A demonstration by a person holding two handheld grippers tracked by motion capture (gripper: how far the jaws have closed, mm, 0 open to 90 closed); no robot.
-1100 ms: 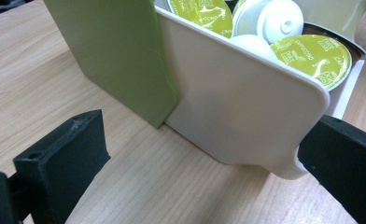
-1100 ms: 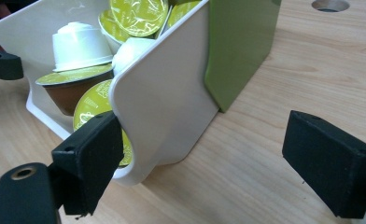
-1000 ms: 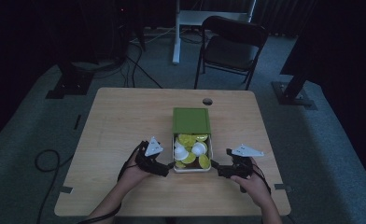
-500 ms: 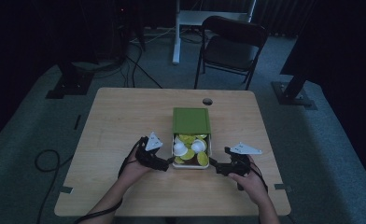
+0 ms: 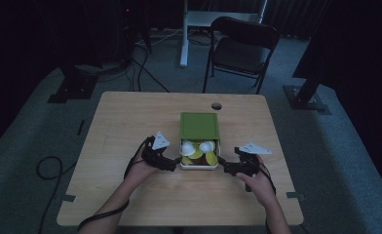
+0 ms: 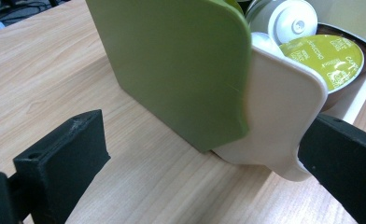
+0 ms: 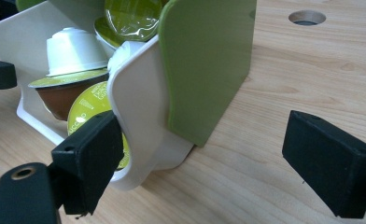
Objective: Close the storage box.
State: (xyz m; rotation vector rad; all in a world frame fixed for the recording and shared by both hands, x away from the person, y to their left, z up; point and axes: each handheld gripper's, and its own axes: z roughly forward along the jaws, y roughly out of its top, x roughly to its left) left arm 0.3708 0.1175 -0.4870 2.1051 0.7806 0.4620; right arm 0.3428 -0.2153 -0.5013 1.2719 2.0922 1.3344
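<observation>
I see the desk (image 5: 130, 131) across the middle of the high view: pale wood grain, smooth, with a round cable hole (image 5: 216, 106) near its upper edge. Just below centre sits the box, a green sleeve (image 5: 199, 126) with a white drawer (image 5: 199, 165) pulled out of it toward the bottom of the frame. The sleeve is matte plastic with rounded corners; the drawer is glossy cream plastic with a curved side wall.

I judge the step in hand to be working the drawer in its sleeve, with one set of tongs on each side. My left tongs (image 5: 172, 165) stand wide at the drawer's left corner; in the left gripper view one black jaw at lower right touches or nearly touches the drawer wall (image 6: 284, 121), the other sits well apart at lower left over bare wood. My right tongs (image 5: 224, 168) are wide too; in the right gripper view one jaw at lower left lies against the drawer's side (image 7: 139, 112), the other is off at the right, clear of the sleeve (image 7: 204, 60).

Next, I think, calls for an even push or pull on both corners so the drawer runs straight and does not bind.

Inside lie coffee capsules (image 5: 198, 150): white domed plastic cups, brown bodies, and flat lime-green foil lids (image 6: 328, 58) with small print.
</observation>
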